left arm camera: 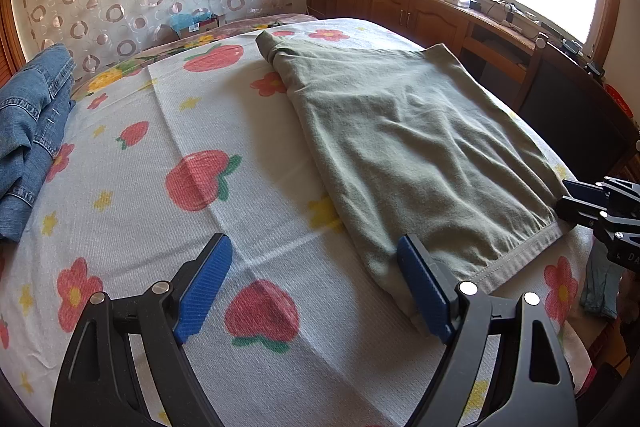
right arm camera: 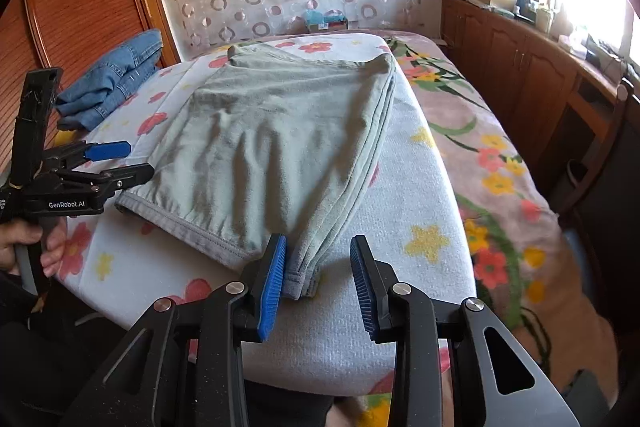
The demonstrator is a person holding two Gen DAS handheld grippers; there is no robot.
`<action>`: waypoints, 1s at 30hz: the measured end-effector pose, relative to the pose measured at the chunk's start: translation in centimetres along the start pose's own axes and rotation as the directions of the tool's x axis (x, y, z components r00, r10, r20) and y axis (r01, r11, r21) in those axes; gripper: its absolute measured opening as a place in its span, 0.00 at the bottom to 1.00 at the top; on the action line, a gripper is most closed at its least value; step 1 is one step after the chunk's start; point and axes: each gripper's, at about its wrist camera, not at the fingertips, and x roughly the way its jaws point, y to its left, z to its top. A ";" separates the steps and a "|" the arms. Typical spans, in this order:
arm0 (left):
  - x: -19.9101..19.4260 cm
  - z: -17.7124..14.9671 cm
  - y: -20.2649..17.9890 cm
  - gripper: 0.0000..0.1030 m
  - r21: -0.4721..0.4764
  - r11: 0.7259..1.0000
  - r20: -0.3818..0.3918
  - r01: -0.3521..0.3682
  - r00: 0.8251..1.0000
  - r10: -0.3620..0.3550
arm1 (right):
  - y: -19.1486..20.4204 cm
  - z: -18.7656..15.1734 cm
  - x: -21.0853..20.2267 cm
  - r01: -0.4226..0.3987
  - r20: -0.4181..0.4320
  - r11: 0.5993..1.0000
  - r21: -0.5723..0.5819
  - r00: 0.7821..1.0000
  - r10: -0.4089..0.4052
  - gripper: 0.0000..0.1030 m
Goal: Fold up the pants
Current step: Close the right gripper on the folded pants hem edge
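Nearest the lens in the right wrist view, the right gripper [right arm camera: 318, 283] stands partly open, its ribbed blue pads [right arm camera: 273, 287] either side of the pants' [right arm camera: 272, 143] stitched hem corner without pinching it. The pants are soft sage-green cotton, folded into a wrinkled rectangle with stacked edges along their right side, lying mid-frame on a white waffle-weave blanket [right arm camera: 412, 227] printed with strawberries and flowers, spread over the bed. The left gripper [left arm camera: 316, 291] is wide open and holds nothing, its right pad beside the hem. Crumpled blue jeans [left arm camera: 28, 131] sit at the left edge.
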 end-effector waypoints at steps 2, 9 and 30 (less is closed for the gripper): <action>0.0 0.0 0.0 0.83 0.000 1.000 0.000 0.000 1.000 0.000 | -0.1 -0.1 -0.1 -0.004 0.000 1.000 -0.002 1.000 0.004 0.33; 0.0 0.0 -0.1 0.83 0.000 1.000 0.000 -0.001 1.000 0.001 | 0.0 -0.1 0.1 -0.052 -0.003 0.999 -0.010 0.999 0.052 0.14; -2.6 -1.6 -1.5 0.53 0.001 0.991 -0.016 0.131 0.991 -0.131 | 0.3 -0.4 0.2 -0.054 0.012 0.998 -0.031 0.998 0.054 0.11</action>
